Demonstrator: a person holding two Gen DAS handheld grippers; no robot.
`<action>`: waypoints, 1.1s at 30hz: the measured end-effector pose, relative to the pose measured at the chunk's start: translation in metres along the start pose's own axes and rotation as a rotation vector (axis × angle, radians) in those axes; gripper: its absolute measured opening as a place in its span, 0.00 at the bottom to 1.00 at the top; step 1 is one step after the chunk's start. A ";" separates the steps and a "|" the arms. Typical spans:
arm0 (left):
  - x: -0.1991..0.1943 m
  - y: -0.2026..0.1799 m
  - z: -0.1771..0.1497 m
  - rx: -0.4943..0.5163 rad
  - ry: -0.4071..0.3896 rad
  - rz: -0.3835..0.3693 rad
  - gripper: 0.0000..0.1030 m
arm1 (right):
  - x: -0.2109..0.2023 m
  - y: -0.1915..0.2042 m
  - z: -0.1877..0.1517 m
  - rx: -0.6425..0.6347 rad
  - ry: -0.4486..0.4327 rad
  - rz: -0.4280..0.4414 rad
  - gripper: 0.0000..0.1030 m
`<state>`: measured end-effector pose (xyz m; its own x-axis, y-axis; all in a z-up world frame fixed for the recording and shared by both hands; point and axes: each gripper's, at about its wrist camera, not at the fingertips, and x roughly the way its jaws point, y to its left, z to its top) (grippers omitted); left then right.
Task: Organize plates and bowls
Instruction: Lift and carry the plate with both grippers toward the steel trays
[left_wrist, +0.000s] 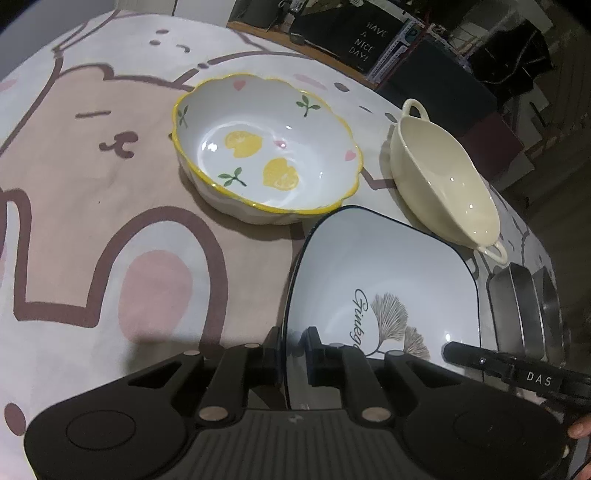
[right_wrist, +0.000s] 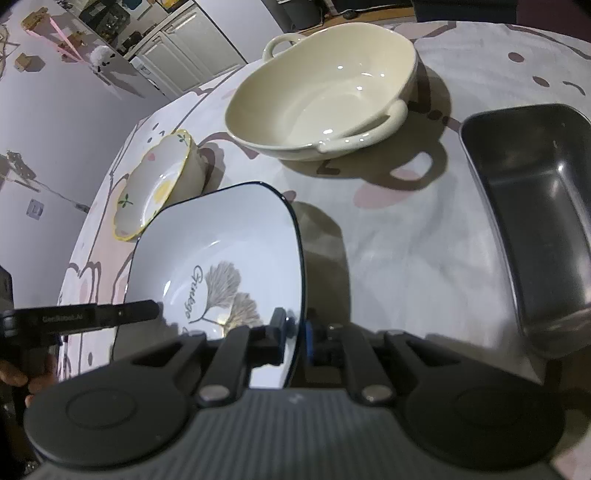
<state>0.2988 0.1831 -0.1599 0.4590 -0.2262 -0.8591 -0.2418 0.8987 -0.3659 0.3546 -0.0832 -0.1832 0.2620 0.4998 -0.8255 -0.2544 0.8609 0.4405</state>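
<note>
A square white plate (left_wrist: 388, 273) with a dark rim and a ginkgo print is held at two edges. My left gripper (left_wrist: 291, 360) is shut on its left rim, and my right gripper (right_wrist: 295, 339) is shut on the right rim of the same plate (right_wrist: 221, 243). Beyond it on the cloth sit a scalloped lemon-print bowl (left_wrist: 266, 151) with a yellow rim and a cream two-handled bowl (left_wrist: 443, 177). In the right wrist view the cream bowl (right_wrist: 325, 92) stands at the top and the lemon bowl (right_wrist: 155, 188) at the left.
A dark metal loaf pan (right_wrist: 535, 221) lies at the right; its edge (left_wrist: 517, 306) shows beside the plate. The round table wears a pink bear-print cloth (left_wrist: 110, 184). A dark sign and shelves (left_wrist: 362, 40) stand beyond the table's far edge.
</note>
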 end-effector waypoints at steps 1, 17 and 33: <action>0.000 -0.002 0.000 0.009 -0.001 0.008 0.13 | 0.000 0.002 0.000 -0.012 -0.001 -0.010 0.13; -0.017 -0.019 -0.006 0.032 -0.036 0.019 0.13 | -0.012 0.021 -0.005 -0.100 -0.038 -0.086 0.15; -0.058 -0.045 -0.019 0.045 -0.125 -0.017 0.12 | -0.057 0.021 -0.014 -0.117 -0.115 -0.080 0.15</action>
<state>0.2663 0.1485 -0.1006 0.5659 -0.1956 -0.8009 -0.1961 0.9116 -0.3612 0.3215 -0.0948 -0.1314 0.3886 0.4439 -0.8074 -0.3336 0.8846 0.3258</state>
